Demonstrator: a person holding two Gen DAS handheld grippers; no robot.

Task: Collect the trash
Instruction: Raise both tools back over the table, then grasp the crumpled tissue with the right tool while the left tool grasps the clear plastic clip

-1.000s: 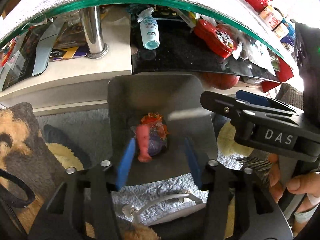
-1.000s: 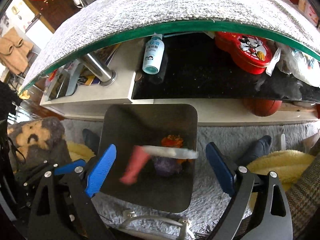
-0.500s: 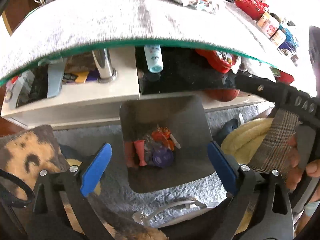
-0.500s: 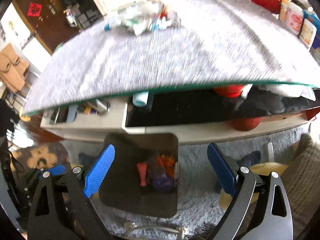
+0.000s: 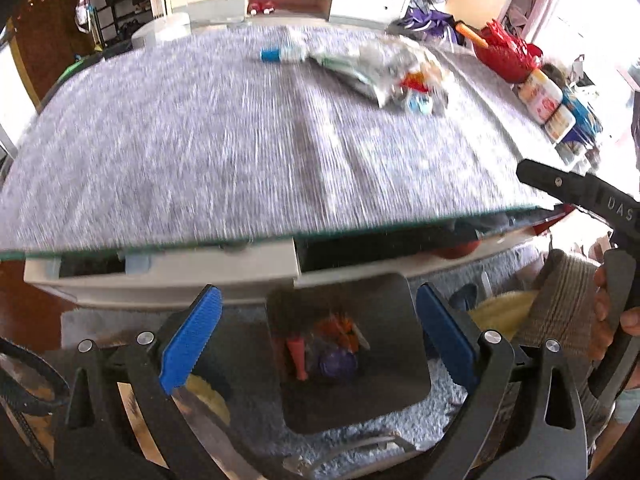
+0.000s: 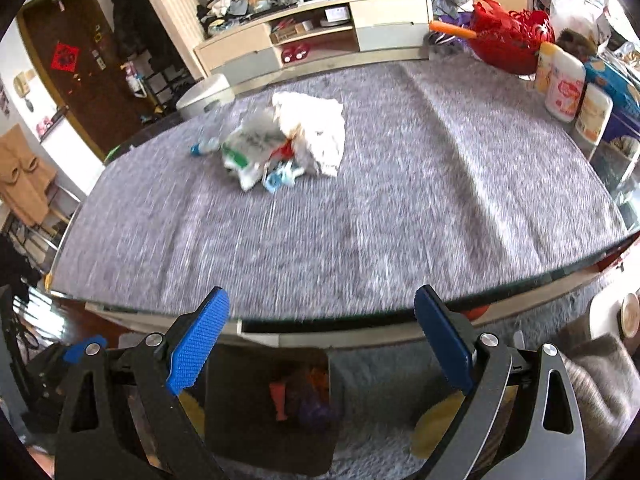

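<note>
Below the left wrist camera, the left tongs (image 5: 316,338) stood wide open and empty over the dark bin (image 5: 404,376) on the floor rug, which held about three bright scraps. One heap of wrappers (image 5: 372,70) lay far across the grey table (image 5: 180,152). Reaching it well probably meant clearing the table edge first.

From the right wrist view, the right tongs (image 6: 320,344) gaped, holding nothing. One trash pile (image 6: 280,144), including one white tissue (image 6: 316,128), sat mid-table; a low approach seemed best.
</note>
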